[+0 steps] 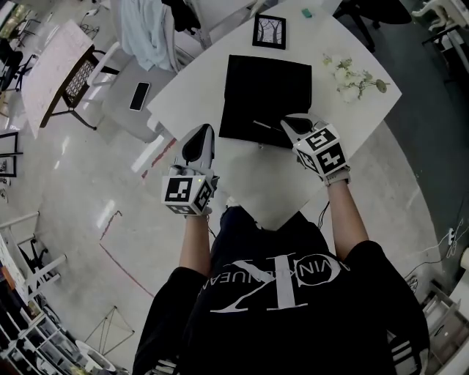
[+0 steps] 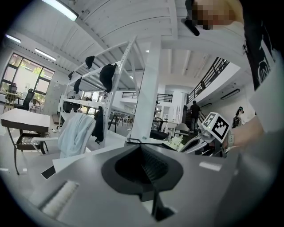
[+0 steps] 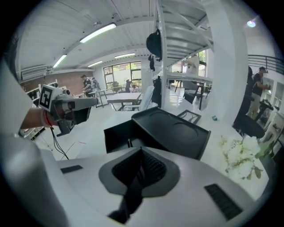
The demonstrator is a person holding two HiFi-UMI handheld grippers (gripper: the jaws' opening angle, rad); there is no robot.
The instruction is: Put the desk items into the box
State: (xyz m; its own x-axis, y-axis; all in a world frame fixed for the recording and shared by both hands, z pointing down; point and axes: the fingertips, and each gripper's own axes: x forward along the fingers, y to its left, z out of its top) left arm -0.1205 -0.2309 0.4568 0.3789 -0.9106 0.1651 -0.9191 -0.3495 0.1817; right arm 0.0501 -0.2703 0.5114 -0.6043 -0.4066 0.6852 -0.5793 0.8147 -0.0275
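Box (image 1: 267, 95) first: black, square, sitting mid-table, and through the right gripper view we see its lid tilted up behind the opening. A thin dark stick (image 1: 268, 127), maybe a pen, shows at the box's near edge. The loose desk items lie farther out. We have a picture frame (image 1: 269, 31) just beyond the box's far edge, a small teal piece (image 1: 307, 12) farther off to the right, and a pale flower sprig (image 1: 354, 79) to the box's right.

We'd judge the frame stiff and light with a breakable front, so we'd pinch it by an edge. The sprig looks soft and crushable; take it low on the stem.

Now the right gripper (image 1: 291, 124) hovers over the box's near right corner, fingers pressed together with nothing visibly between them. The left gripper (image 1: 204, 135) hangs near the table's (image 1: 271, 183) near left edge, well clear of the box, fingers likewise closed and empty. Off the table to the left, a phone (image 1: 139, 96) rests on a seat.
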